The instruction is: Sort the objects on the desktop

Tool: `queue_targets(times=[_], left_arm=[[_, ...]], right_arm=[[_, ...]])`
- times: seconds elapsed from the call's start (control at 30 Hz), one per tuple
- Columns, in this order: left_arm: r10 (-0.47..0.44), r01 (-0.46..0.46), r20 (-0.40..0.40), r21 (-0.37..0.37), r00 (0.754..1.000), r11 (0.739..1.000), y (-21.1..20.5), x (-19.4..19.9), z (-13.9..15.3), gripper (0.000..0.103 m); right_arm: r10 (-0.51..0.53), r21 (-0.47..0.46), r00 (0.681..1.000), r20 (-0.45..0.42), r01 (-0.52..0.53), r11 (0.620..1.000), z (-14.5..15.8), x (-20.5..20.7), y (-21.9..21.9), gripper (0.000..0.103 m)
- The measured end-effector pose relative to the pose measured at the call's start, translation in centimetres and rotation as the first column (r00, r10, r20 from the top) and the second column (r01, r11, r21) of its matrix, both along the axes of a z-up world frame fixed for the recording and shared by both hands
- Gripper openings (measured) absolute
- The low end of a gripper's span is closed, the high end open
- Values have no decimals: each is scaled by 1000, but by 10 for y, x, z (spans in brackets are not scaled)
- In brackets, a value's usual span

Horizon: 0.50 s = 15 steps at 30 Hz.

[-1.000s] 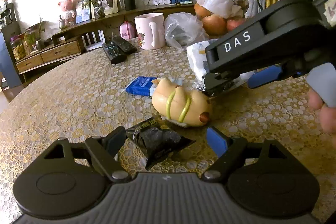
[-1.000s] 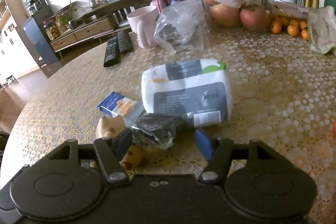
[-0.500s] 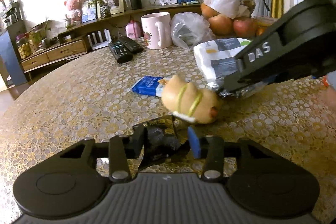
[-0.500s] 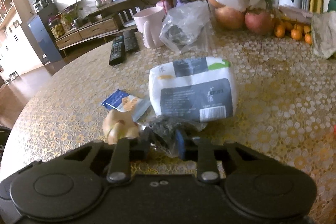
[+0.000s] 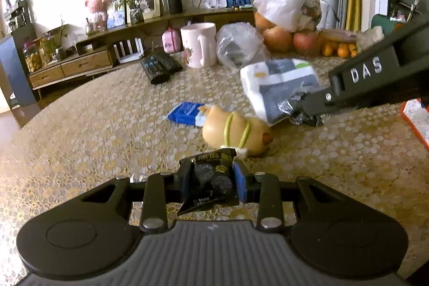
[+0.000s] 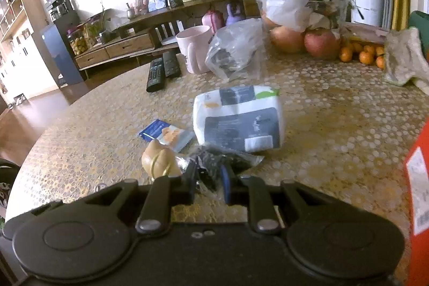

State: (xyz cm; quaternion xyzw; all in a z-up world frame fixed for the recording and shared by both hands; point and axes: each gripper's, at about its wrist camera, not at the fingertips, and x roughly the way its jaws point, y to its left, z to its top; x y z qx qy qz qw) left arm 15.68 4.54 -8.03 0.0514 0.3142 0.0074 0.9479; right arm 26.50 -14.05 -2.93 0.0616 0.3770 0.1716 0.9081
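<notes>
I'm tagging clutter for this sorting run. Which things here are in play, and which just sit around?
In play:
black snack packet, in left gripper, jaws closing
crinkled dark packet, in right gripper, jaws closing

Lying about:
dog toy
blue packet
wipes pack
mug
remotes

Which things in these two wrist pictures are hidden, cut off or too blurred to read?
- Orange box: right wrist view, cut by the right edge; label unreadable.
- Black snack packet: left wrist view, its sides are covered by the closing left gripper; small print too small.
- Crinkled dark wrapper: right wrist view, partly behind the closing right gripper; contents unclear.
- Hot-dog toy: right wrist view, lower part hidden by the gripper.
</notes>
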Motion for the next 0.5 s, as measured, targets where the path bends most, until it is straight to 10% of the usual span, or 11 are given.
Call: queue_targets(times=[0.5], left_arm=[[-80, 81, 78, -14, 994, 997, -50, -44, 63, 32]], right_arm=[[-65, 37, 997, 47, 64, 997, 40, -61, -58, 18]])
